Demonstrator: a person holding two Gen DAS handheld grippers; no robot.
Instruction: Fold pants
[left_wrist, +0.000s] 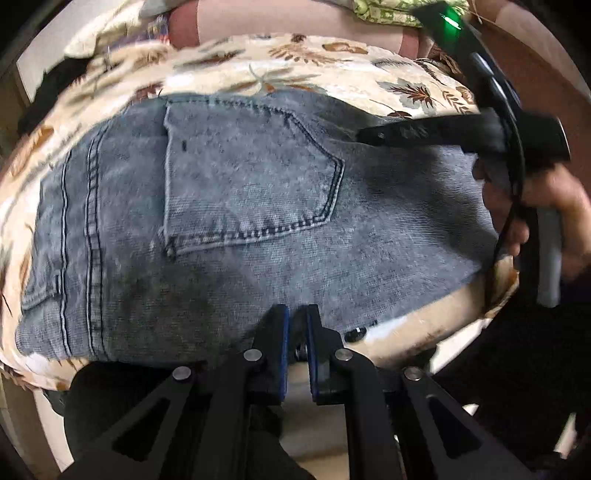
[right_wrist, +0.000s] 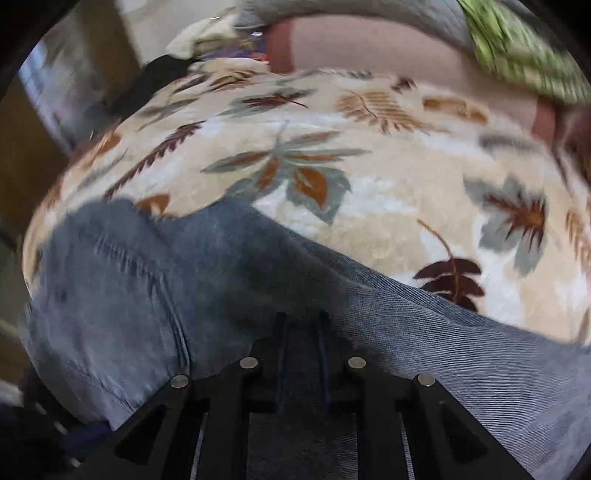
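Leaf-print blanket (right_wrist: 369, 229), pinkish cushion (right_wrist: 388, 48), green patterned cloth (right_wrist: 517, 48)

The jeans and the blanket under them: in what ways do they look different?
The jeans are plain washed grey-blue denim, while the blanket is cream with brown and grey-green leaf prints. The jeans show dark stitched seams and a back pocket; the blanket shows no seams or pockets. The jeans lie on top and cover only part of the blanket, which reaches out past them on several sides. Both are soft cloth spread out fairly flat.
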